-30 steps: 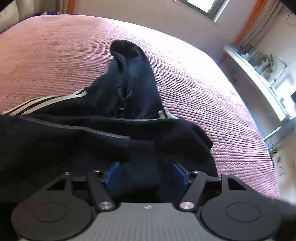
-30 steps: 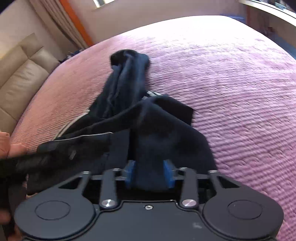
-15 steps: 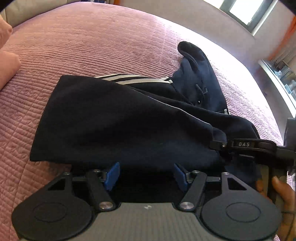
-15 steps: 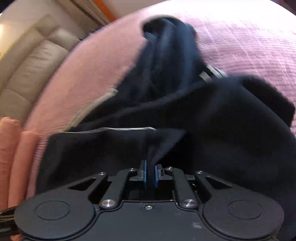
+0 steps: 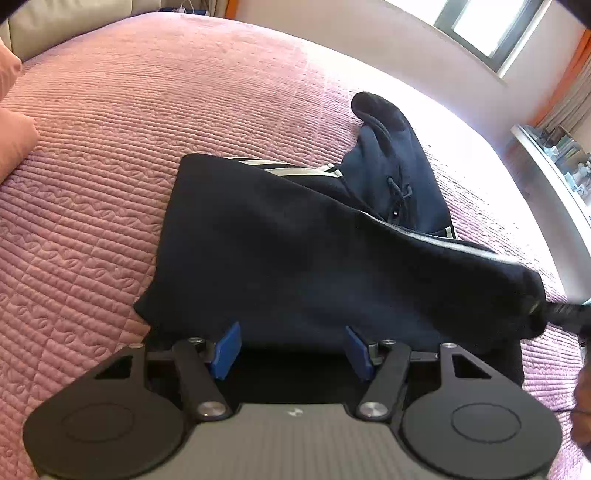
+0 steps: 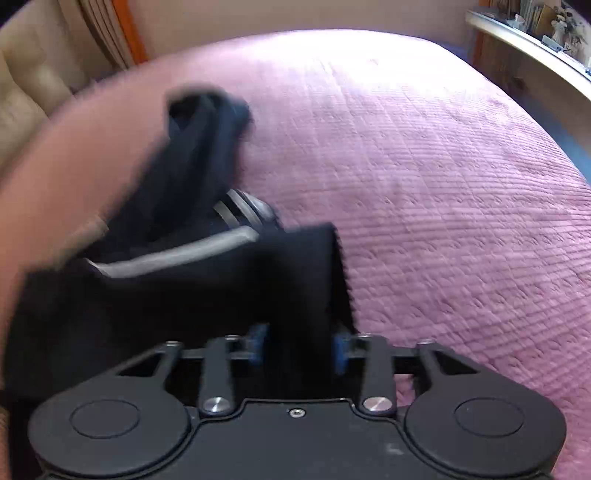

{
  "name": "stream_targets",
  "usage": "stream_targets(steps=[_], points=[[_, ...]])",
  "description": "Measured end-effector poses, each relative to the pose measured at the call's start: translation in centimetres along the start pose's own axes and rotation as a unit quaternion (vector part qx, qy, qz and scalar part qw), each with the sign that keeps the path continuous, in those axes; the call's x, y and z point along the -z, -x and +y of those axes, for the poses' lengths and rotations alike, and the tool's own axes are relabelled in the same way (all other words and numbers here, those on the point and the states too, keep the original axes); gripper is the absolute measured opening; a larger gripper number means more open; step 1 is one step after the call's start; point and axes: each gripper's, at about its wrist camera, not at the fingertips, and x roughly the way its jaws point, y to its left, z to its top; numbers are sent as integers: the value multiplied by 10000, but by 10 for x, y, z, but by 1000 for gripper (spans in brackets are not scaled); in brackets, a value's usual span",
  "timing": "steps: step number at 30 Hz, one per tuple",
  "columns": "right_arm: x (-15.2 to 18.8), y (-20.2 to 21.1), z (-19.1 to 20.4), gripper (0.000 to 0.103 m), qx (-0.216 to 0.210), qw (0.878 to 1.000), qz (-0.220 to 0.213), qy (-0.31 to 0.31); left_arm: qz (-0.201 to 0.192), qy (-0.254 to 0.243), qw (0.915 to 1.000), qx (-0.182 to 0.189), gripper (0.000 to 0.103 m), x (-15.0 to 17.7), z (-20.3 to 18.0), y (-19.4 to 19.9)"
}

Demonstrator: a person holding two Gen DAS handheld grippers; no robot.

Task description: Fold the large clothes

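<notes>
- So, dark navy track pants (image 5: 295, 251) with pale side stripes, lying partly folded over on a pink quilted bedspread (image 5: 110, 147), waistband end bunched up toward the far side.
- Left gripper (image 5: 291, 350) low at the near edge of the fabric, blue pads spread wide, cloth lying between them but not pinched.
- Right gripper (image 6: 299, 349) also parted, dark cloth sitting in the gap; view is motion-blurred, so can't say for sure whether anything is touching the pads.
- Risk one, probably: top layer sliding off crooked, since nothing is clamped and the quilt's ribbed texture could drag the under layer along.
- Risk two: closing on both layers at once instead of just the top one, which would pull the whole bundle rather than fold it.
- Risk three: drawstring (image 5: 399, 188) near the waistband snagging or ending up bunched inside the fold.
- Surface: soft, quilted, gives way, so poor for pressing a crisp crease.
- Room: beige padded headboard (image 6: 26, 85), window (image 5: 480, 26), orange curtain, cluttered shelf (image 6: 535, 33) along one wall, pink pillow (image 5: 14, 140) at the edge.
</notes>
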Motion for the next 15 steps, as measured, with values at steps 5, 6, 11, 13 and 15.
stream_targets(steps=[5,6,11,13,15], points=[[-7,45,-4,46,69,9932,-1154,-122,-316,-201,9992,157,63,-24,-17,-9],[-9,48,3,46,3,9915,-1302,20,-394,-300,9986,195,63,-31,-23,-12],[-16,18,38,2,-57,9930,-969,672,-442,-534,9971,298,57,-54,-39,-52],[-11,-12,31,2,157,9974,-547,449,-234,-565,9979,231,55,-57,-37,-75],[-6,-45,19,3,241,9997,109,5,-100,-599,9981,106,55,-54,-32,-92]])
